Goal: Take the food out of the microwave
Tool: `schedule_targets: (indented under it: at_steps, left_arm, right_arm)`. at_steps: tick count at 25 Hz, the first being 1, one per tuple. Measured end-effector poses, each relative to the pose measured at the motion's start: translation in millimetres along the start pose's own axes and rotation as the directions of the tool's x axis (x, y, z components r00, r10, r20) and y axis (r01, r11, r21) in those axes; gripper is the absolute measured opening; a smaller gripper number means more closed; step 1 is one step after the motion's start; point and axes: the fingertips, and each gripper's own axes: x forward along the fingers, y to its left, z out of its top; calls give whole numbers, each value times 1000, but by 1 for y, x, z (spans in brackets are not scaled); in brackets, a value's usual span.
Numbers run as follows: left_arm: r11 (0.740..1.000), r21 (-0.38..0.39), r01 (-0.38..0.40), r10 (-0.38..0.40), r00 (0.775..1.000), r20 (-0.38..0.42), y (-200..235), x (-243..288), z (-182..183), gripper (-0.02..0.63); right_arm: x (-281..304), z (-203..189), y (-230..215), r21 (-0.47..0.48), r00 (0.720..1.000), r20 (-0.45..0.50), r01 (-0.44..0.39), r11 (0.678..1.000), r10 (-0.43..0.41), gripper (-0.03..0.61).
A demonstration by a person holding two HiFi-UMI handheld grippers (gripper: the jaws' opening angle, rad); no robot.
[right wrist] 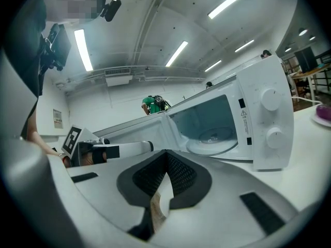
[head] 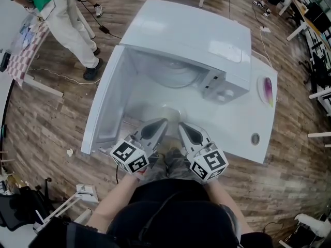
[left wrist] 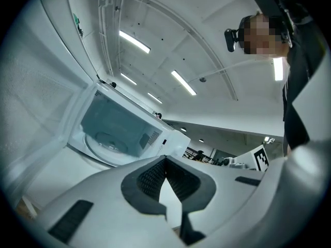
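The white microwave stands on a white table, its door swung wide open to the left. Inside, the glass turntable looks bare. A plate with purple food lies on the table right of the microwave, and shows at the right edge of the right gripper view as the same food. My left gripper and right gripper sit side by side at the table's front edge, before the open cavity. Both are shut with nothing between their jaws. The microwave's cavity and turntable lie ahead of them.
A person in a green shirt stands on the wooden floor at the far left. A small round fitting sits in the table near its front right corner. Cables and chair legs lie around the table.
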Motion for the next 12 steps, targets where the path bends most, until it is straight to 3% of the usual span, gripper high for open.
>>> schedule_targets:
  at_steps: [12]
  left_arm:
    - [1000, 2, 0, 0, 1000, 24, -4, -4, 9, 9]
  right_arm:
    - [-2, 13, 8, -31, 999, 12, -33, 999, 33, 18]
